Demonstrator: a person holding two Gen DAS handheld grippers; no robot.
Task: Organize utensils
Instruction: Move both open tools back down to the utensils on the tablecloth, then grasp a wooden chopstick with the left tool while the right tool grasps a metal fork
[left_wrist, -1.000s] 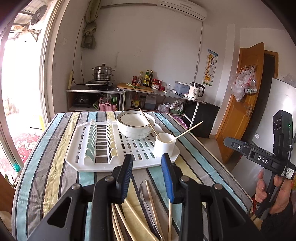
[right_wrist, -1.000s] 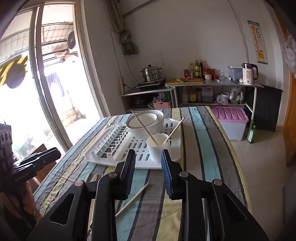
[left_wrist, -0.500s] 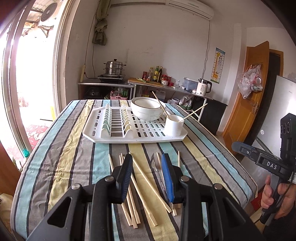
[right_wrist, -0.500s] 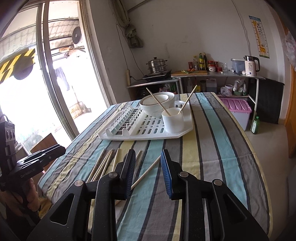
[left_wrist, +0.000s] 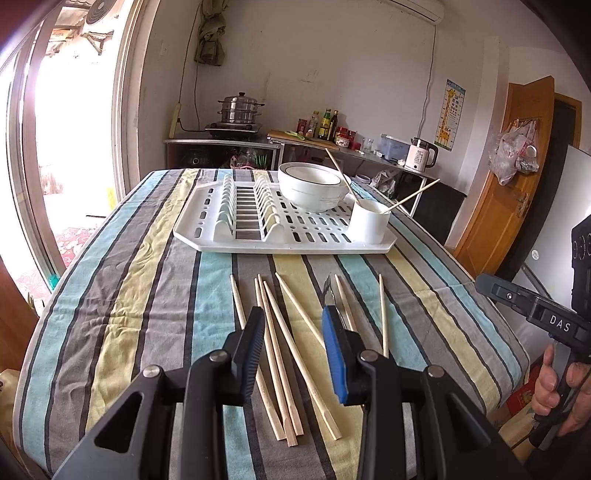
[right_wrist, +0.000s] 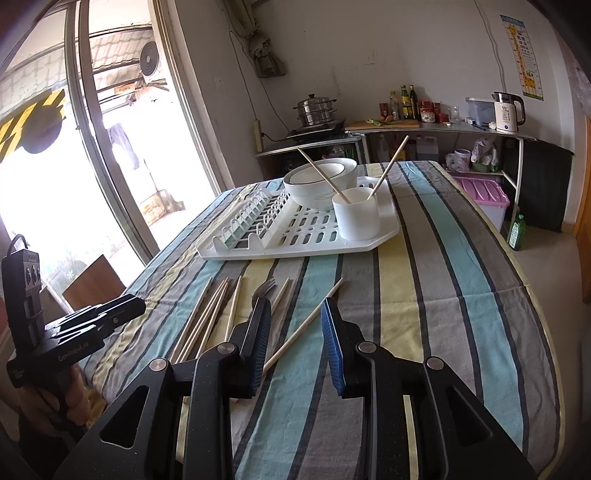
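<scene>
Near table edge (left_wrist: 476, 280): chopsticks (left_wrist: 280, 354) (tools (left_wrist: 293, 325) spread).

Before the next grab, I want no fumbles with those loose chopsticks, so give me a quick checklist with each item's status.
1. Left gripper open and holding nothing: ok.
2. Right gripper open and holding nothing: ok.
3. Loose chopsticks lie flat on the striped tablecloth, reachable: ok.
4. Chopsticks separated enough for a single pick: not ok, several lie touching or crossing.
5. White cup upright on the drying rack, with room beside the two chopsticks already in it: ok.
6. Fork clear of the chopsticks: not ok, it lies among them.
</scene>
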